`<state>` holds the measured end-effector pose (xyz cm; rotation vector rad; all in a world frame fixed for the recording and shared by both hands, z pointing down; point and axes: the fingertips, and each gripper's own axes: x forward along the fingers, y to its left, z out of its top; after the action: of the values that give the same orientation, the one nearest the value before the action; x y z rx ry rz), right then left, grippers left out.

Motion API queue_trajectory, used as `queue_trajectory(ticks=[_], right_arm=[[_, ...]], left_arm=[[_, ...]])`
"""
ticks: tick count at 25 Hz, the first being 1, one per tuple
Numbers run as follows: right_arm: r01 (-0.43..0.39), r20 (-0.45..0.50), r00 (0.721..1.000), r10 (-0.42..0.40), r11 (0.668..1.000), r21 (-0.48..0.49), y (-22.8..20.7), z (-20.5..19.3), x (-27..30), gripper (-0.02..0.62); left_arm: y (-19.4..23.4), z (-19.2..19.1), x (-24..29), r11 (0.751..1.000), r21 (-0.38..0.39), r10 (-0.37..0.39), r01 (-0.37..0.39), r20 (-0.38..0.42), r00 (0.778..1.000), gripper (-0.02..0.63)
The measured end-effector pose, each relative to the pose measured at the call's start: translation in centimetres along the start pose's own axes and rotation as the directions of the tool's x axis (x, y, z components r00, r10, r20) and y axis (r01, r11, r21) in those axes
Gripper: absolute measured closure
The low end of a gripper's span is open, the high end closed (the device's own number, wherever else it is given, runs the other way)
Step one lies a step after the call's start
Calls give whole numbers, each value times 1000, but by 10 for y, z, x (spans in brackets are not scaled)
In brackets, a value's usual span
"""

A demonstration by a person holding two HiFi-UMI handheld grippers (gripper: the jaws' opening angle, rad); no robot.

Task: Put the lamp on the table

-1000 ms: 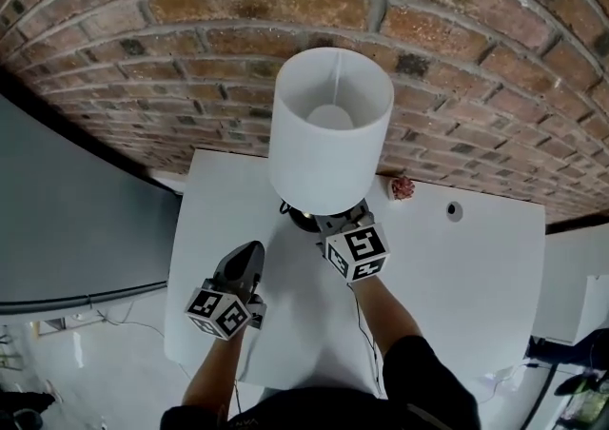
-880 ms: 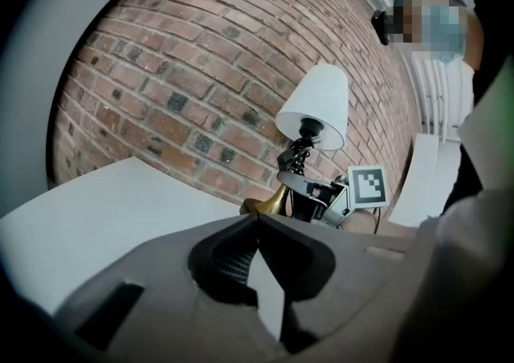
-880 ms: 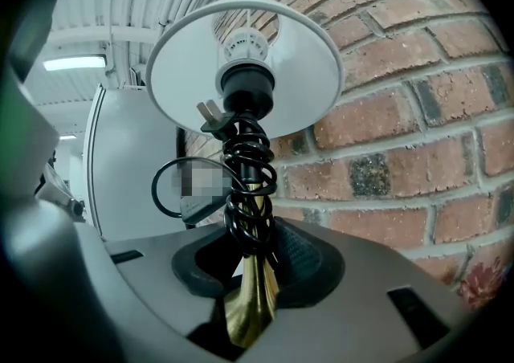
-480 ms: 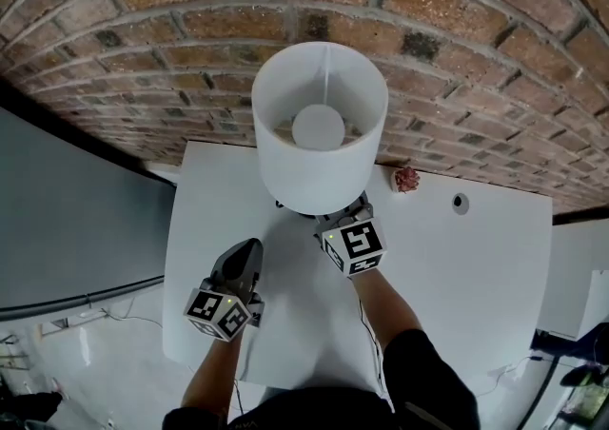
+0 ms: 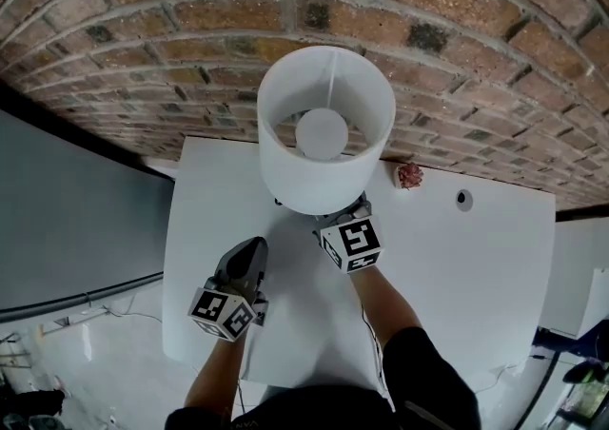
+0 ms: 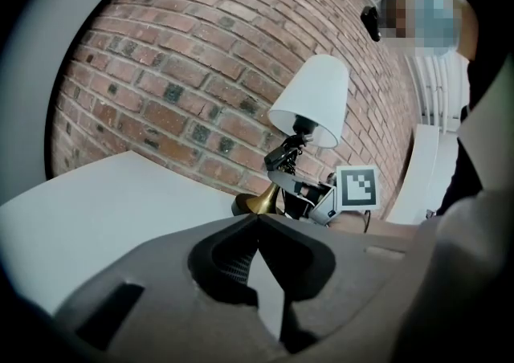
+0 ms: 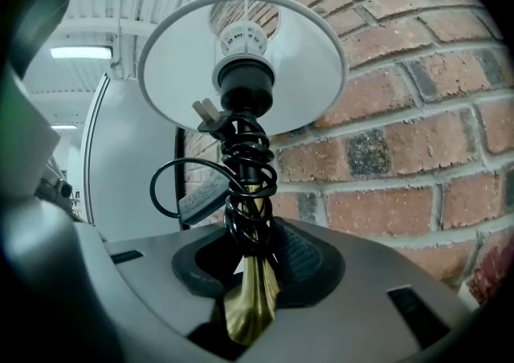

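The lamp has a white shade (image 5: 325, 166), a brass stem (image 7: 250, 297) and a black cord (image 7: 245, 169) wound round the stem. My right gripper (image 7: 253, 273) is shut on the brass stem low down and holds the lamp upright near the brick wall. From the head view its fingertips are hidden under the shade; only its marker cube (image 5: 349, 243) shows. In the left gripper view the brass base (image 6: 259, 203) sits at the white table's (image 5: 457, 266) surface; whether it touches I cannot tell. My left gripper (image 5: 249, 252) is shut and empty, over the table left of the lamp.
The brick wall (image 5: 190, 29) runs right behind the table. A small pink thing (image 5: 409, 174) and a round hole (image 5: 463, 198) lie at the table's back right. A dark panel (image 5: 67, 209) stands to the left. A person shows behind the lamp in the left gripper view.
The lamp and my right gripper have sunk a little toward the table. My left gripper has stayed where it was, shut.
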<state>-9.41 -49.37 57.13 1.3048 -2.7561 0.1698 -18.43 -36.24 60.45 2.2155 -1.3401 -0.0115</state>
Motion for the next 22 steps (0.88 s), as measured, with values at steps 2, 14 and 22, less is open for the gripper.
queue_trajectory(ticks=[2,14,22], right_arm=[[6,-4,1000,-6,1000,-4,-1,-5,-1,485],[17,49,999,-16,1000,-9,-1,-9,-5,480],[80,-44,996,-79,996,26,-6,-30,-34,405]], left_arm=[[1,-1,-1,1000,-5,4,-4,0,1000,598],[2,-4,-4,1000,-19,3,-3,-2,1000,598],[-13,3,-9,1000,-16,-24,24,1,1000,598]])
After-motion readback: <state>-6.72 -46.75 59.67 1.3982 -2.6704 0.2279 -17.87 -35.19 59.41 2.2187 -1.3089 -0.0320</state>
